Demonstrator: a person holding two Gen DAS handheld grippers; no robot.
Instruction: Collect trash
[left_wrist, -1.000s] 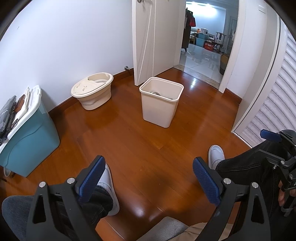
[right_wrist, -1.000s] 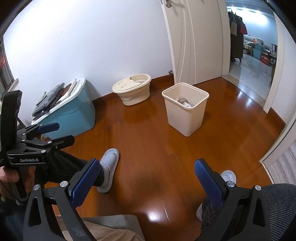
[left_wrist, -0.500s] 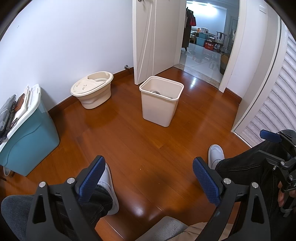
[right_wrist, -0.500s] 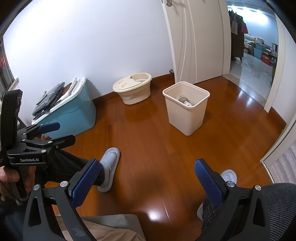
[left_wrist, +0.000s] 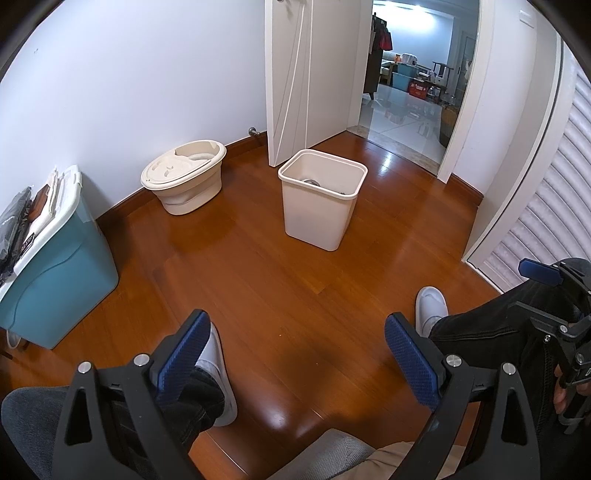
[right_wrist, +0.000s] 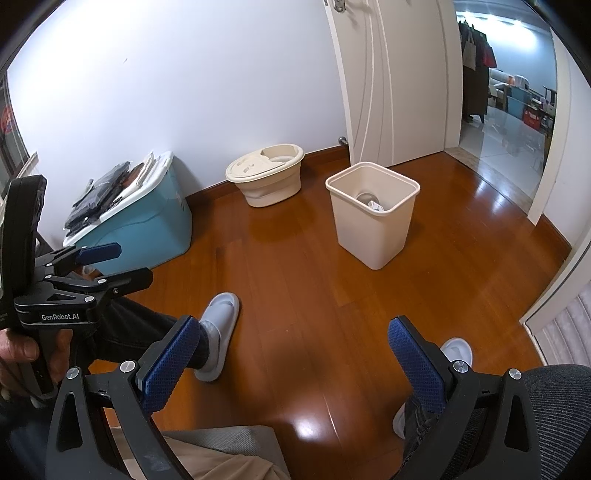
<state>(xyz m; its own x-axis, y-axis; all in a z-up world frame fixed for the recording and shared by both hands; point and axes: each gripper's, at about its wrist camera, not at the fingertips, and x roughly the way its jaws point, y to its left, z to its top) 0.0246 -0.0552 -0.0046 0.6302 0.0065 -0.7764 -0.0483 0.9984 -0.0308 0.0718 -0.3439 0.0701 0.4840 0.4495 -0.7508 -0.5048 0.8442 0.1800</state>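
Both grippers' fingers (left_wrist: 410, 360) (right_wrist: 415, 363) spread empty; the beige bin (right_wrist: 373, 218) holds crumpled trash (right_wrist: 371, 203).

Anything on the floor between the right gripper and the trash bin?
No. In the right wrist view, only bare wooden floor lies between the open right gripper and the beige trash bin. The person's slippered feet sit to either side.

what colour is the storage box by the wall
Teal with a white lid, clearest in the right wrist view.

left tongs (left_wrist: 295, 354) spread wide and empty, right tongs (right_wrist: 291, 360) likewise, both held low
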